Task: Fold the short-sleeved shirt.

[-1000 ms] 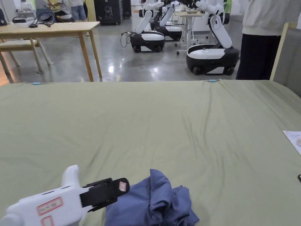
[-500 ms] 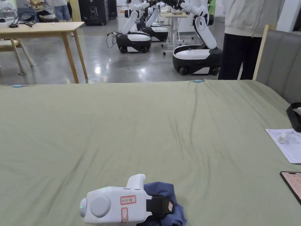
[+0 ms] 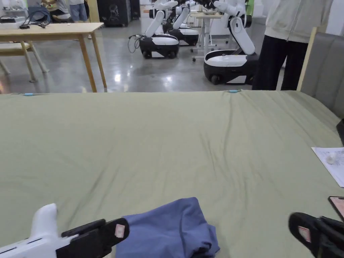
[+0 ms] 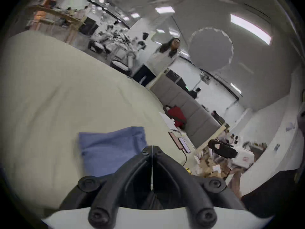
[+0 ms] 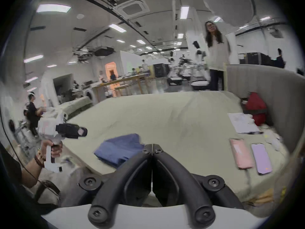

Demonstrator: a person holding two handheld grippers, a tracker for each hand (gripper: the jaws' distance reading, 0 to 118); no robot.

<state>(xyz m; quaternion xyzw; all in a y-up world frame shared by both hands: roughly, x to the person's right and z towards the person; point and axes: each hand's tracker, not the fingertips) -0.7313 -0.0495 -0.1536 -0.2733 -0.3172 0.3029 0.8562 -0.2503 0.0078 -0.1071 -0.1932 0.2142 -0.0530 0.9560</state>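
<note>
The short-sleeved shirt (image 3: 168, 228), a blue one, lay in a compact bundle at the near edge of the bed (image 3: 174, 141), on its green sheet, roughly centred in front of the person. In the head view its top face looked smooth and nearly rectangular, with looser folds bunched at its near right corner, so it read as already folded or close to it, though the underside could not be checked.

The left gripper (image 3: 116, 231) hung just left of the shirt, its tips pointing at the cloth but apart from it. In the left gripper view the jaws met along a thin seam with nothing between them, so they were closed and empty. The right gripper (image 3: 302, 231) sat well apart from the shirt, to its right; in the right gripper view (image 5: 152, 147) its jaws also met tip to tip on nothing. Holding both tools clear on either side of the bundle probably left the shirt free to be checked, or set up a fresh approach from each side.

The rest of the bed near the shirt was bare. A sheet of paper (image 3: 331, 164) and 2 phones, a pink phone (image 5: 241, 153) and a purple phone (image 5: 261, 158), lay at the far right edge, out of the way of any folding. A red bag (image 5: 255, 107) rested against the grey headboard (image 5: 264, 82).
</note>
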